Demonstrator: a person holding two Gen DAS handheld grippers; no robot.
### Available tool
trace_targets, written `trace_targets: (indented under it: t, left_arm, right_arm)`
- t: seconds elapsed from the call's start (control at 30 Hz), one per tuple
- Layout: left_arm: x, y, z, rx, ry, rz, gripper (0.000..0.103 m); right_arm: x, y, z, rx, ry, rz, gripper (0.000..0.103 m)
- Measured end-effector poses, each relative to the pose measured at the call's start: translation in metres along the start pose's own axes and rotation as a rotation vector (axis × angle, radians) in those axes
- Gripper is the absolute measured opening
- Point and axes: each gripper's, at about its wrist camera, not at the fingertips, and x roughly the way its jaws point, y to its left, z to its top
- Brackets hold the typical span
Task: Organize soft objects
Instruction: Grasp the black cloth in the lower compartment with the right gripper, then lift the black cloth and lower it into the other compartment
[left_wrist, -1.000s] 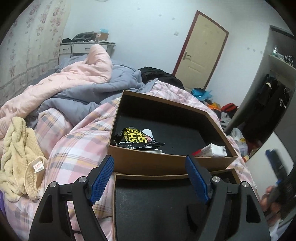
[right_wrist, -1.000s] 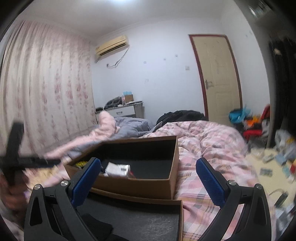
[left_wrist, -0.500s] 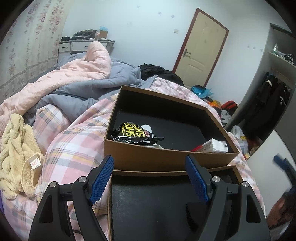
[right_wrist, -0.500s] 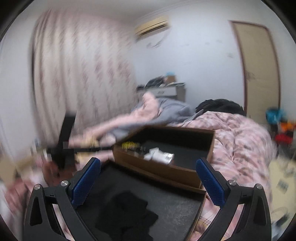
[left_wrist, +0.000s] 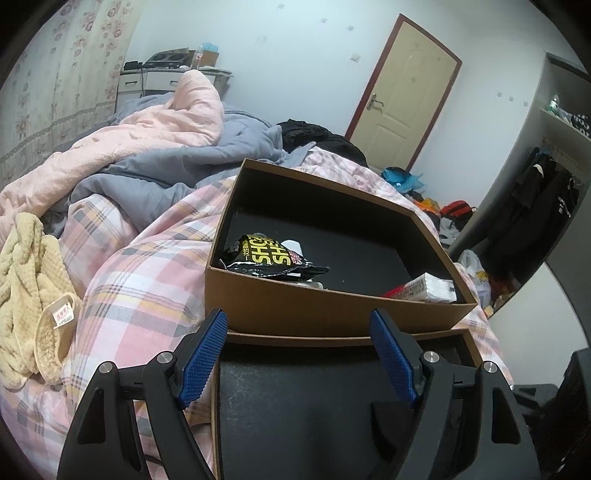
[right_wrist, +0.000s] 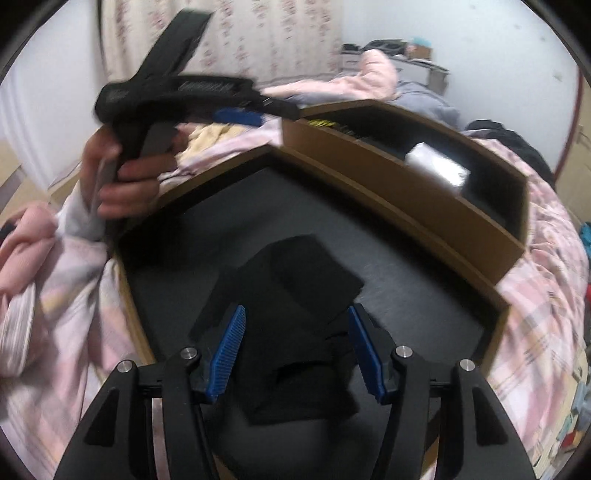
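**A:** What containers were on the bed, and what did each one hold?

**B:** Two brown cardboard trays with black insides sat on the pink plaid quilt, touching along one side. The near tray held a crumpled black cloth lying on its floor. The far tray held a black snack bag toward its left corner and a white packet with some red on it toward its right corner.

**A:** Could any writing be read?

**B:** The snack bag carried large yellow letters, "SHS" as far as I could make out, seen upside down. A small white tag with red print sat on the beige fuzzy garment lying on the quilt left of the trays; its text was too small to read.

**A:** And the tongs?

**B:** The left gripper stood spread, its blue pads over the near tray's far edge with nothing between them. The right gripper pointed down into the near tray, and its jaws were closing with the black cloth lying between the pads. That view was blurred, so I couldn't tell whether the pads yet pressed the fabric. A hand held the left gripper at the near tray's left corner.
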Motion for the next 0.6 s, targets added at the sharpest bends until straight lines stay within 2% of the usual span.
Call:
trace_targets:
  t: [0.07,0.13,0.2,0.23,0.37,0.6]
  left_arm:
    - [0.000,0.000,0.000,0.000,0.002,-0.001,0.077]
    - [0.001,0.000,0.000,-0.002,0.003,-0.001,0.077]
    - [0.001,0.000,0.000,-0.003,0.004,-0.002,0.077]
    - [0.001,0.001,0.000,-0.004,0.005,-0.004,0.077]
    - [0.001,0.001,-0.001,-0.005,0.005,-0.004,0.077]
    - [0.001,0.001,0.000,-0.004,0.005,-0.004,0.077]
  right_arm:
    - [0.007,0.001,-0.002,-0.011,0.029,-0.017,0.054]
    - [0.010,0.001,-0.002,-0.009,0.046,-0.015,0.030]
    - [0.008,0.002,-0.002,-0.015,0.034,-0.022,0.027]
    - [0.007,0.002,-0.002,-0.019,0.023,-0.021,0.020]
    - [-0.005,0.000,0.004,-0.010,-0.040,-0.033,0.015]
    - [-0.057,-0.015,0.006,0.117,-0.294,-0.050,0.015]
